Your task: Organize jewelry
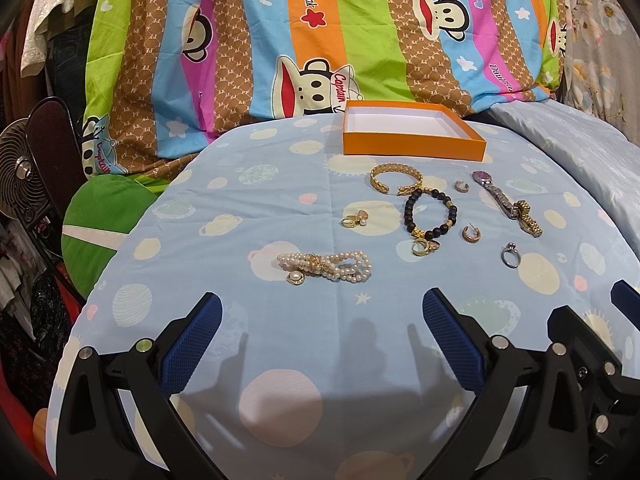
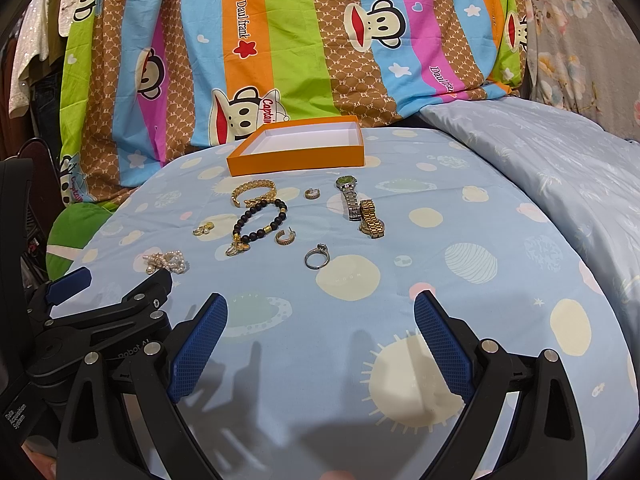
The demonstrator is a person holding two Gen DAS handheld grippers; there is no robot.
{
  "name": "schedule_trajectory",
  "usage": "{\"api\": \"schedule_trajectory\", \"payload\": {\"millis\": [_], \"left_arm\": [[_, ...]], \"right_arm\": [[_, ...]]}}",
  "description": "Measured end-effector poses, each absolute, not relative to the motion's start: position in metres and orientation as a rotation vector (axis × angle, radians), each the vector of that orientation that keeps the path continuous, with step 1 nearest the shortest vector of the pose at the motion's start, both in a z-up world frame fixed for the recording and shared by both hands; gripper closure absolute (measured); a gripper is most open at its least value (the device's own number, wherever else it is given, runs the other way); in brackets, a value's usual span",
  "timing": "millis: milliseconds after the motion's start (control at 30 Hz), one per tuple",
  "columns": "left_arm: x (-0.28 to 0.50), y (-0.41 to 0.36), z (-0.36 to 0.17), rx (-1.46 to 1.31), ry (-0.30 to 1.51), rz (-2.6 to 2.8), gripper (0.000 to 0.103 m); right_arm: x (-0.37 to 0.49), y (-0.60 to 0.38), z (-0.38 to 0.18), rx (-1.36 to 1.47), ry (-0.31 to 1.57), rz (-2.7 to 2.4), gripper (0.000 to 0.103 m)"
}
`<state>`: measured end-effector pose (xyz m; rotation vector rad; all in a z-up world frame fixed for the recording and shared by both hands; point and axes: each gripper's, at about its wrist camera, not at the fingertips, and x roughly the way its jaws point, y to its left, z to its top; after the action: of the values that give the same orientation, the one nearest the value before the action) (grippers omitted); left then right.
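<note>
Nothing is being held yet. Through the left wrist, the left gripper point(image 1: 322, 330) is hovering wide open, pearl bracelet point(image 1: 326, 266) just ahead, orange box point(image 1: 414, 130) far beyond. Through the right wrist, the right gripper point(image 2: 320, 330) is gaping empty; the silver ring point(image 2: 317, 258) ahead probably wants a low, centred pinch.

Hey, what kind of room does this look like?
Probably a bedroom: the jewelry lies on a planet-print bedsheet, a cartoon monkey blanket is piled behind, and clothes hang at the left.

Bright, even indoor light; soft gripper shadows fall forward on the bedsheet point(image 1: 280, 200); fisheye bends and darkens corners.
</note>
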<state>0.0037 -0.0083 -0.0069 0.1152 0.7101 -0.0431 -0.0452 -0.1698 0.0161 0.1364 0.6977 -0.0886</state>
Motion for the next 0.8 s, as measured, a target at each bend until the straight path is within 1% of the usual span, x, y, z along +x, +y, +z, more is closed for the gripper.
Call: {"api": "schedule_trajectory", "payload": {"millis": [333, 400, 800], "left_arm": [[0.006, -0.011, -0.017, 0.106, 0.728, -0.051, 0.005], [0.003, -0.005, -0.008, 0.105, 0.728, -0.055, 0.005], [0.008, -0.001, -0.012, 0.077, 0.769, -0.088, 0.005]], "right_arm": [[-0.041, -0.171, 0.012, 0.139, 0.726, -0.088, 0.010], [-0.040, -0.170, 0.011, 0.144, 0.729, -0.090, 0.010], [-0.036, -0.173, 0.008, 0.158, 0.764, -0.073, 0.010]]}}
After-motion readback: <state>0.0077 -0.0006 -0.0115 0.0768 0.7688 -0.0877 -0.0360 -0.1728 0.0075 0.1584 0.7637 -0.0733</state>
